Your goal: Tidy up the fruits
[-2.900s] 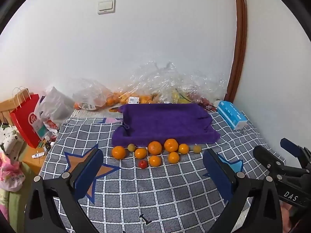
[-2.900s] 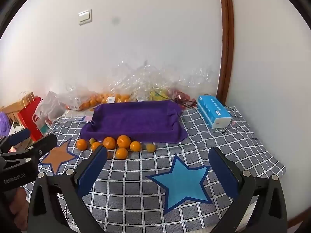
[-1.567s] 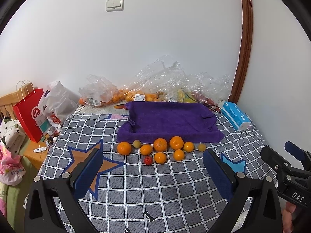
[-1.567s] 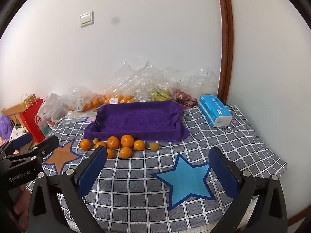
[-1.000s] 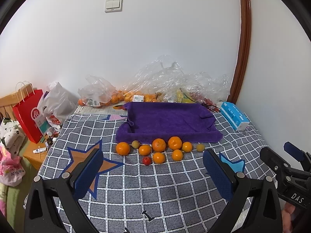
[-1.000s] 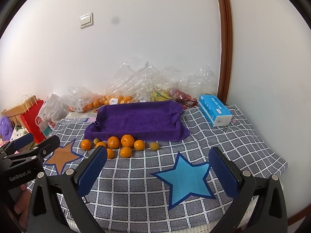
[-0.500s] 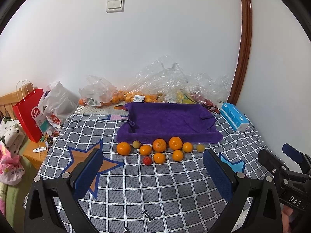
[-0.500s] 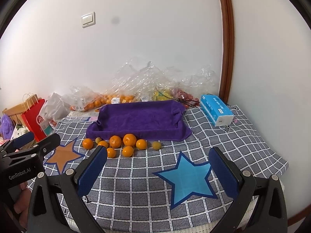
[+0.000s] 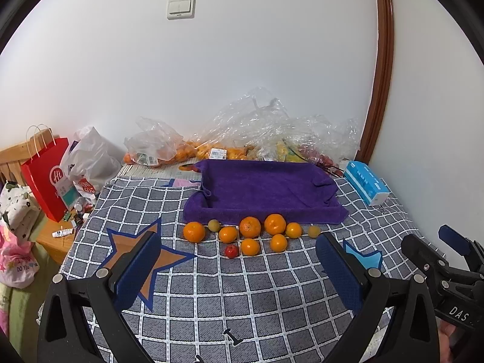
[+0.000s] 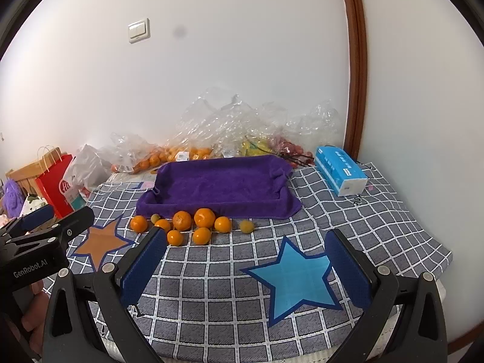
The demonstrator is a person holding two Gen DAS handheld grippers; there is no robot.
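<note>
Purple towelling lines the tray (image 9: pixel 263 187) at the far side of the checked blanket (image 9: pixel 242 296), and from where I stand it has nothing in it at all. Every loose fruit lies on the blanket just outside its near edge, in a loose double row: a big orange (image 9: pixel 194 231) at the nine o'clock end, a small greenish fruit (image 9: pixel 214 225) beside it, more oranges through the middle with the two largest (image 9: pixel 250 227) (image 9: pixel 275 224) touching the towel's hem, and a yellow-green fruit (image 9: pixel 314 231) alone at the three o'clock end. One small red fruit (image 9: pixel 231 251) sits at six o'clock of the cluster, next to an orange (image 9: pixel 250 246).

So I'd say the sorting has not begun. Nothing is in the tray and nothing is held.

Both tools hang back from the fruit. The left gripper (image 9: pixel 239 267) has its blue pads spread wide with only blanket between them, and the right gripper (image 10: pixel 246 263) is spread just as wide over the blue star (image 10: pixel 295 278), empty too. The fruit lies toward twelve o'clock from the left one and nearer eleven o'clock from the right one.

Behind the tray, against the wall, are crinkled plastic bags (image 10: pixel 230 127) with more oranges inside, and a blue tissue box (image 10: pixel 340 169) at two o'clock. Whether the bagged fruit counts as part of the job I can't tell. What is left, as I judge it, is the whole lot: eleven or so pieces to move.
</note>
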